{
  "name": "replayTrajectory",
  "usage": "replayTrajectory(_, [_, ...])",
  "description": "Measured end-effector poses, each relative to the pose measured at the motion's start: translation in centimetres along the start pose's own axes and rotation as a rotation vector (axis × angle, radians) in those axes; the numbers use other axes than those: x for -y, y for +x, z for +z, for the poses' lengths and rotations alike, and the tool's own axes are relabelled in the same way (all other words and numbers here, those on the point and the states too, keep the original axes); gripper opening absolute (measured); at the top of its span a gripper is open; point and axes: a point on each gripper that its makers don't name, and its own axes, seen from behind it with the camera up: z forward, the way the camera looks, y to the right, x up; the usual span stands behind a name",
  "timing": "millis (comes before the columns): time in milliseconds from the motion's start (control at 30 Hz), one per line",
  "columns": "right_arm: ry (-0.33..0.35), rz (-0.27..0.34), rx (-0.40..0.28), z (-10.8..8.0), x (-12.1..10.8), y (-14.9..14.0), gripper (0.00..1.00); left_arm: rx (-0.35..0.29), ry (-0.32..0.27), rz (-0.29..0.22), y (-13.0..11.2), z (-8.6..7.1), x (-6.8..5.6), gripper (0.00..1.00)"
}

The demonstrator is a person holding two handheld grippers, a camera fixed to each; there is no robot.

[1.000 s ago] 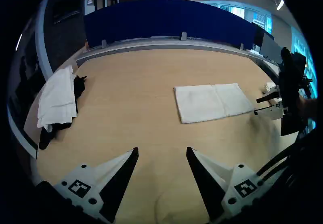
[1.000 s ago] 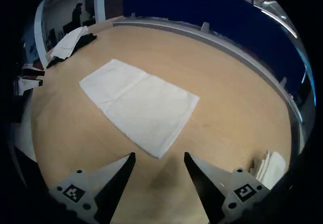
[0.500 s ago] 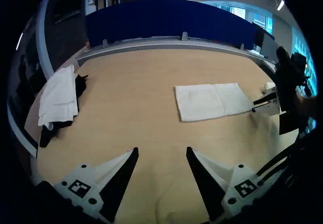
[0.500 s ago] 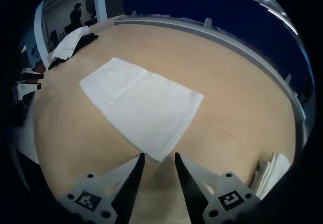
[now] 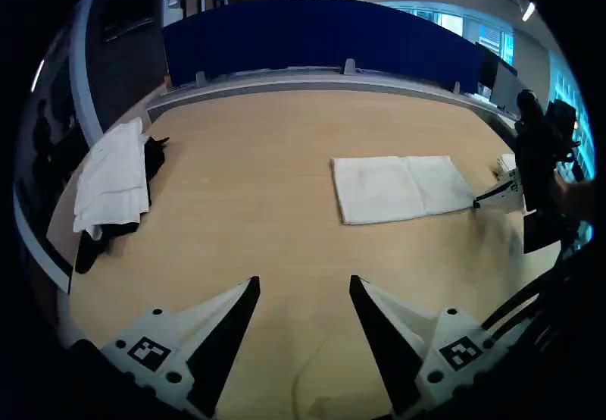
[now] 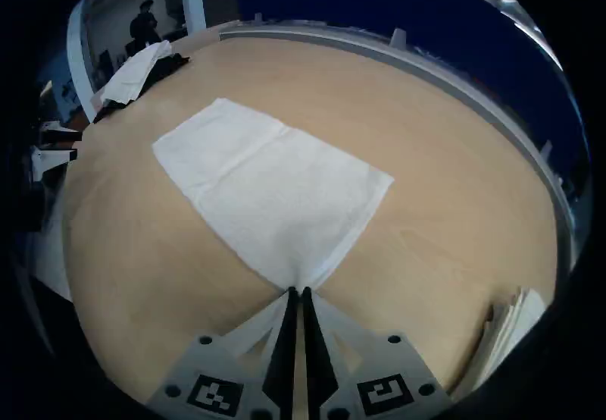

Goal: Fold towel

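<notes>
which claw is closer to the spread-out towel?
Right. Right claw is closed on a corner of the towel; left claw is open over bare table, well short of it.

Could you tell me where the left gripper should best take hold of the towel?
Take the free near corner of the towel, coming in low from the side of the left gripper. The towel lies flat, and the right gripper pinches the other corner of the same edge.
</notes>
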Motion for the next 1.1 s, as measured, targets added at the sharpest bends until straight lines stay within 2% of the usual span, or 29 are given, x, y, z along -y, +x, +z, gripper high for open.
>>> replayTrajectory(300, [-0.021,-0.014,-0.021,-0.8,-0.3,1.6,0.05,-0.006,-0.006,-0.011,0.4,0.0,0.1,0.88])
replayTrajectory(567, [-0.031,-0.046,-0.074,-2.7,0.1,5.5,0.05,-0.016,-0.009,-0.023,0.9,-0.1,0.4,0.87])
replayTrajectory(933, [-0.023,-0.15,-0.155,-5.0,2.6,12.3,0.05,-0.039,-0.012,-0.028,1.8,-0.5,0.6,0.87])
replayTrajectory(1100, [-0.017,-0.191,-0.171,-5.3,3.7,14.1,0.05,-0.047,-0.018,-0.036,2.0,-0.7,0.5,0.87])
